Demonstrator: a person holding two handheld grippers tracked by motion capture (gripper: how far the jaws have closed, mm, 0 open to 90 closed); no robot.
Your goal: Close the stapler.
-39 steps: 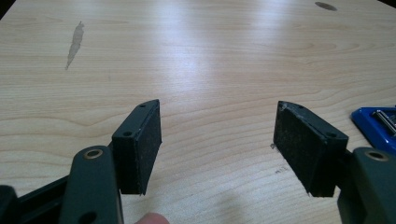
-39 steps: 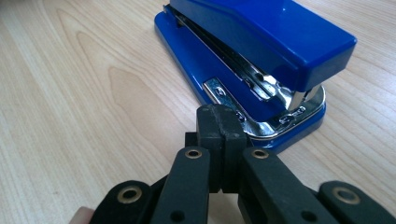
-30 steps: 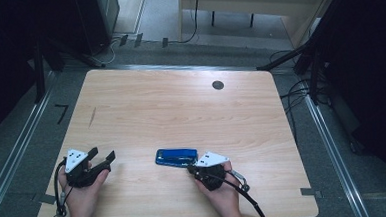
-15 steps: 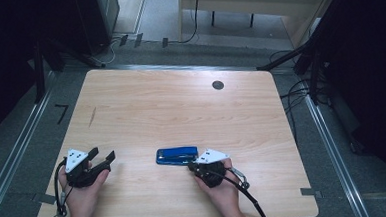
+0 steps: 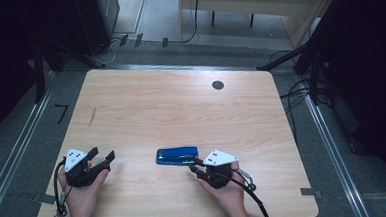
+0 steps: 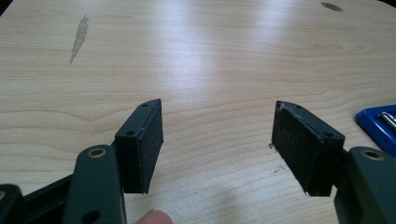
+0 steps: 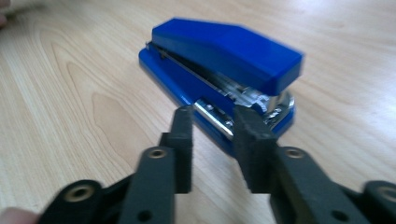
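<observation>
A blue stapler (image 5: pixel 177 155) lies flat on the wooden table (image 5: pixel 181 109), near the front edge. My right gripper (image 5: pixel 195 164) sits just behind the stapler's right end, held in a hand. In the right gripper view the stapler (image 7: pixel 224 65) fills the middle. My right gripper (image 7: pixel 212 125) has just been opening: its jaws stand a little apart at the stapler's near metal end, and the pads do not press on it. My left gripper (image 5: pixel 102 156) rests at the front left, open, with bare table between its pads (image 6: pixel 149 140).
A dark round hole (image 5: pixel 218 85) marks the table's far right part, and a dark smear (image 5: pixel 92 117) lies at the left. The stapler's blue corner (image 6: pixel 380 123) shows at the right edge of the left gripper view. Cables and dark stands lie on the floor around the table.
Hardly anything differs in the high view: both hands keep their places and the stapler lies where it was.
</observation>
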